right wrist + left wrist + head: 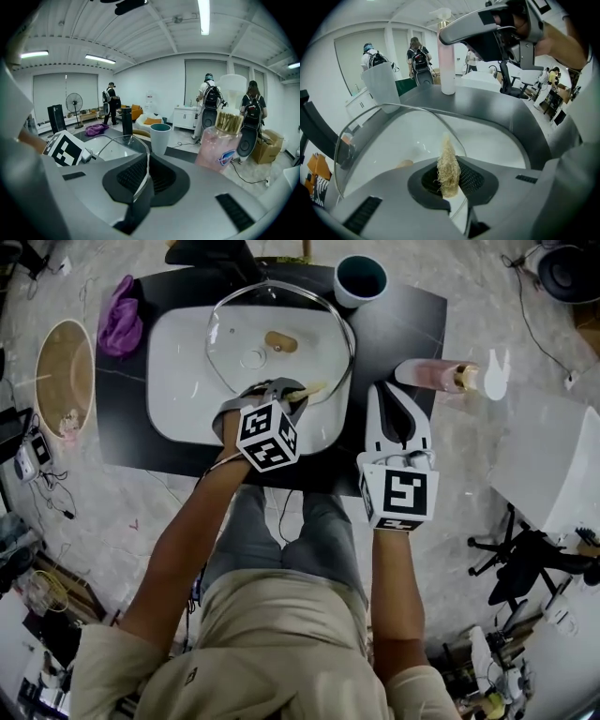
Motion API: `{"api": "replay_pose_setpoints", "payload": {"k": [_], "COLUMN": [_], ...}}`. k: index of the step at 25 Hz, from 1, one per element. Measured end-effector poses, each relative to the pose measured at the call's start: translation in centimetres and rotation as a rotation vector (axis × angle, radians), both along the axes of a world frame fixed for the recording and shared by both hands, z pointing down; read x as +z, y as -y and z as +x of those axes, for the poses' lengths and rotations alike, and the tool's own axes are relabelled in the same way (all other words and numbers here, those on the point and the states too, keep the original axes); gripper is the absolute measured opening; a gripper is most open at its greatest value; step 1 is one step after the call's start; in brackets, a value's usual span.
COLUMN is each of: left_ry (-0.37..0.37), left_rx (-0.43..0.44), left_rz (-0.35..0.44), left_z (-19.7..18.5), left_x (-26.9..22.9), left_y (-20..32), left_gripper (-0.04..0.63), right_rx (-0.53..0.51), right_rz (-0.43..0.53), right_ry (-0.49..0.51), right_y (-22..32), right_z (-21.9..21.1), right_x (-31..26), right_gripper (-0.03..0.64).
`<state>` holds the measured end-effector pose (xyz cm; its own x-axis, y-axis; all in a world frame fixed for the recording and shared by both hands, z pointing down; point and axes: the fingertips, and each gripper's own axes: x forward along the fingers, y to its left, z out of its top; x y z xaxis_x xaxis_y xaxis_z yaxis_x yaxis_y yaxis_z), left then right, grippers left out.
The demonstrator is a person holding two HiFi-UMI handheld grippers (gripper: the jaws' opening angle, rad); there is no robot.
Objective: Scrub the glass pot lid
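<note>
The glass pot lid (302, 317) stands tilted over the white sink basin (174, 409). My left gripper (289, 392) is at the lid's near rim, shut on a tuft of pale fibre scrubber (311, 388). In the left gripper view the scrubber (448, 165) sticks up between the jaws, against the lid (393, 140). My right gripper (382, 395) is at the lid's right side. In the right gripper view the lid's rim (144, 154) runs down into the shut jaws of the right gripper (140, 185).
The basin sits in a black counter (403, 326). A teal cup (361, 279) stands at the back, a pink pump bottle (433, 374) at the right, a purple cloth (120, 317) at the left. A round wooden tray (64, 381) lies off the counter. People stand in the background (208, 101).
</note>
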<state>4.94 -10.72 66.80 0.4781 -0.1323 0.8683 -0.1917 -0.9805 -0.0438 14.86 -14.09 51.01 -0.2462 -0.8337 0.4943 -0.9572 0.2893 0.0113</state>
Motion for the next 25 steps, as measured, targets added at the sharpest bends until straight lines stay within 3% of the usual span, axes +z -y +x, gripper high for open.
{"api": "replay_pose_setpoints", "payload": {"k": [7,12,21,25], "left_ry": [-0.009,-0.03,-0.22,-0.312], "left_rx": [0.02,-0.014,-0.119,-0.17], "left_rz": [0.047,0.087,0.153,0.223], "left_z": [-1.6,-4.5,-8.7,-10.9], "left_x": [-4.7,-9.4,-21.4,-27.6], "left_y": [0.9,1.5,2.5,2.4], "left_gripper": [0.044,0.045,0.046,0.046], "right_rx": [-0.024,-0.04,-0.092,-0.124], "right_rz": [0.012,0.011,0.063,0.095], "right_ry": [-0.001,-0.012,0.03,0.087], "right_y": [-0.8,-1.9,-2.9,-3.9], "right_z": [-1.4,-2.1,-4.4,-6.0], "right_x": [-3.3,-5.7,-12.2,-15.8], "right_gripper": [0.028,0.028,0.026,0.025]}}
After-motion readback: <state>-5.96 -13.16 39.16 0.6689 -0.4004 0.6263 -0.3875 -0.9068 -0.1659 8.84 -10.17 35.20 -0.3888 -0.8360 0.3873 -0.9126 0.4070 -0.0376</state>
